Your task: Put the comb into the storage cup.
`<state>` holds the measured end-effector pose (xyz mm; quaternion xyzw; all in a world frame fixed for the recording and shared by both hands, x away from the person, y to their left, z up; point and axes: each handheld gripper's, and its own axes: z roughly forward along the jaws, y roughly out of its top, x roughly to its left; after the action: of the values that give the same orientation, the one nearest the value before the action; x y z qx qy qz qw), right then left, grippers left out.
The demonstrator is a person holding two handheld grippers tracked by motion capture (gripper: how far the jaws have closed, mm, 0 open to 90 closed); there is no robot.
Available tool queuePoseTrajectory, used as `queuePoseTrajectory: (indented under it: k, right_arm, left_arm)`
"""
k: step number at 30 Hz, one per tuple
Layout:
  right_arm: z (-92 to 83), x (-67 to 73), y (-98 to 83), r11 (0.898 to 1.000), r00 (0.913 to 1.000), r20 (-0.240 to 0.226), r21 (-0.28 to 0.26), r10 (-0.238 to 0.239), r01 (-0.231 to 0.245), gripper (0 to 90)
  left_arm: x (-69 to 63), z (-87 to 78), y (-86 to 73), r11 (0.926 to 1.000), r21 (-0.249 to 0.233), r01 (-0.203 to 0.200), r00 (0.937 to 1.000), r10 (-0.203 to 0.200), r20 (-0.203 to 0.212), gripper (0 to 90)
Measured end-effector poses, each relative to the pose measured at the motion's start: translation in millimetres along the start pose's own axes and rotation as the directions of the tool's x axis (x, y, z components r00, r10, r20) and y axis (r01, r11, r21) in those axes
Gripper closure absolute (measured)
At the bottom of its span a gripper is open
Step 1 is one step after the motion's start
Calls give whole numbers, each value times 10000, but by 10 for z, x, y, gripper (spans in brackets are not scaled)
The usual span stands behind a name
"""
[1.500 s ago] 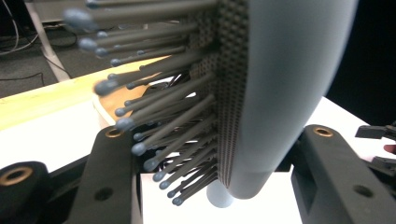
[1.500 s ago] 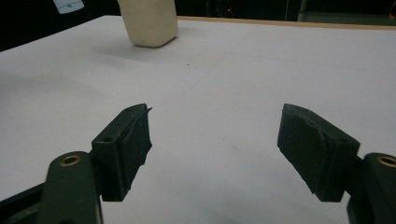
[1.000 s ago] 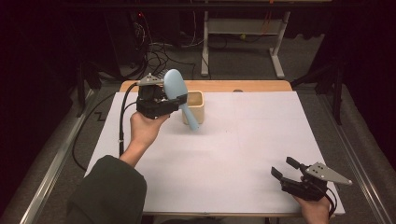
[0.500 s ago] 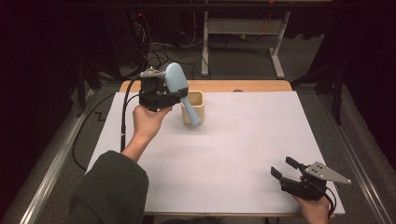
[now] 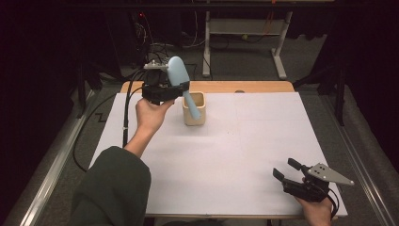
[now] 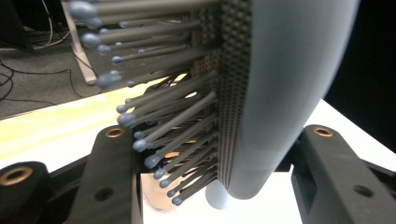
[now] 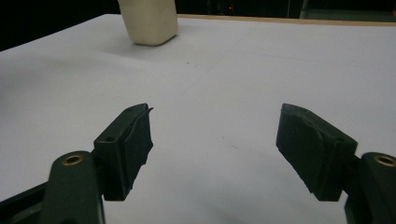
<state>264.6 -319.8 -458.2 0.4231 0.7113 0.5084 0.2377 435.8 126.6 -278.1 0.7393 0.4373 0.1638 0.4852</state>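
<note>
Hairbrush carried to the cup

The left tool [image 5: 181, 89], clamped on the pale blue hairbrush [image 5: 178, 75], has drifted right and farther back over the last second, so the handle now hangs at the cream cup [image 5: 194, 109] at the far left of the worktop [image 5: 235, 155]; lowering it in looks next. The right tool [image 5: 284, 170] rests near right, jaws apart and empty.
</note>
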Motion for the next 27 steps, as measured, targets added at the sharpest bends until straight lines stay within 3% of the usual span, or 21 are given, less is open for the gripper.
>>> queuePoseTrajectory:
  k: [14,27]
  right_arm:
    - [5,3,-2,10000,10000,45,22,-40,40,272]
    - [0,6,-4,10000,10000,43,41,-18,18,273]
  left_arm:
    - [15,58,151,9999,4,-166,9983,166,-557,515]
    - [61,199,216,10000,-3,-59,9957,59,-927,515]
